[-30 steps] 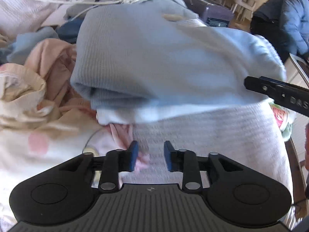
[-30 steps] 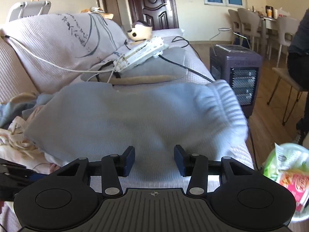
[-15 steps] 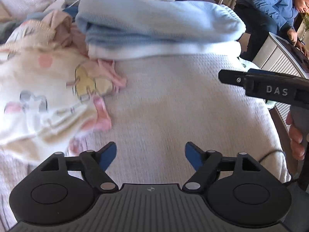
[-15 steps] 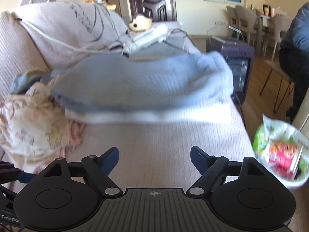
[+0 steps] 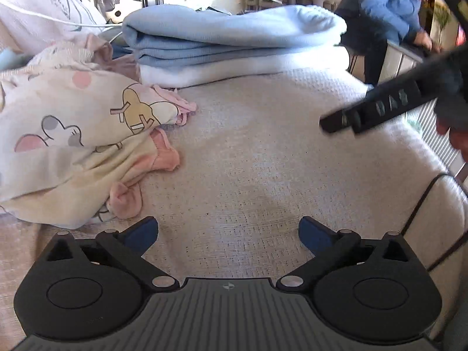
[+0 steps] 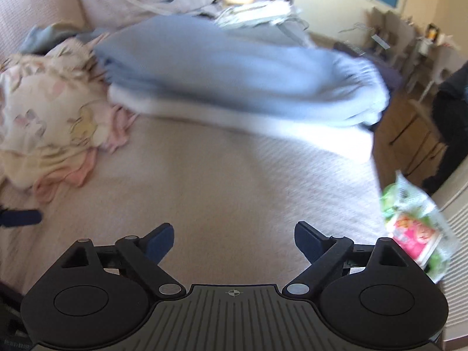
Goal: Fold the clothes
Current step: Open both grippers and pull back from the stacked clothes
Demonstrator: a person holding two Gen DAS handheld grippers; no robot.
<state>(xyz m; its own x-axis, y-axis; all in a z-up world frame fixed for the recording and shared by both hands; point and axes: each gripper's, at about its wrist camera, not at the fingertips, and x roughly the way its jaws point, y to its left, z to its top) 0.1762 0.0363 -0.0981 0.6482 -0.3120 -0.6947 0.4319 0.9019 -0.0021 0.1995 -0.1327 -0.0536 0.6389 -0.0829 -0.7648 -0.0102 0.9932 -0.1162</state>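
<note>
- Sofa cover (image 5: 263, 152): a pale, textured cloth that fills most of both views; every garment lies on it, and its near part is bare.
- Folded blue garment (image 5: 234, 33): a neat, flat stack at the far end of the cover, its light blue layers resting on a white layer; blurred in the right wrist view (image 6: 234, 67).
- Printed cream garment (image 5: 73, 134): an unfolded heap with cartoon heart shapes and pink trim, lying left of the bare cloth and just beside the folded stack; also seen in the right wrist view (image 6: 46, 117).
- Person in a blue jacket (image 5: 383, 3): bent forward in the background at upper right.
- Left gripper (image 5: 228, 234): jaws spread wide and opening, nothing between them; beneath them only bare cover, close to the edge of the cream heap.
- Right gripper (image 6: 234, 241): jaws wide and opening, empty, above bare cover; its black finger shows in the left wrist view (image 5: 380, 108).
- Snack packet (image 6: 415, 228): green and pink, at the right edge beyond the sofa.
</note>
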